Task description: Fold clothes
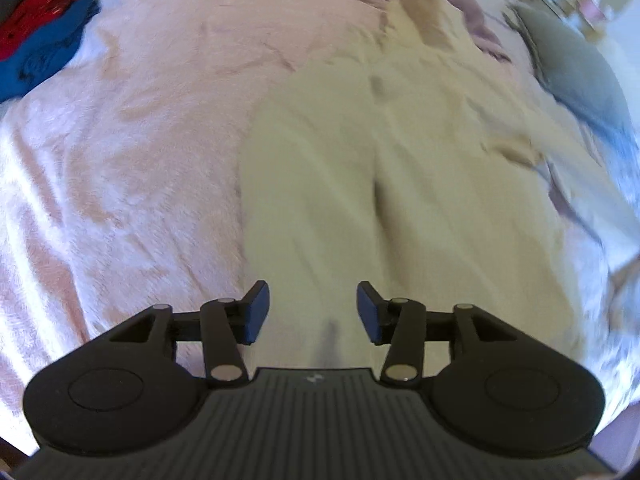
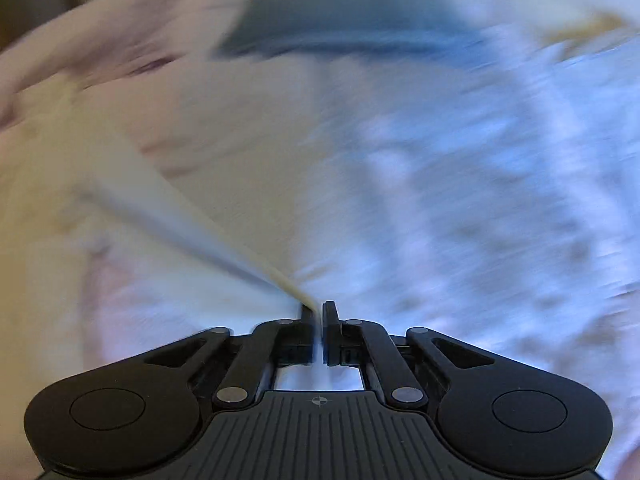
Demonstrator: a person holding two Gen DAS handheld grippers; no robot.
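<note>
left gripper: pitched steeply down, jaws spread, nothing gripped, cream garment spread ahead | right gripper: pitched down, pinched onto cream garment's edge, cloth trailing ahead-left

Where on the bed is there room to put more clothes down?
The pink blanket is bare between the cream garment and the red and blue clothes at the far left corner. The right side is crowded: the cream garment spreads there, beside a grey pillow.

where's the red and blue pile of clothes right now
In the left wrist view, the red and blue clothes sit at the far upper left edge, on the pink bedspread.
</note>
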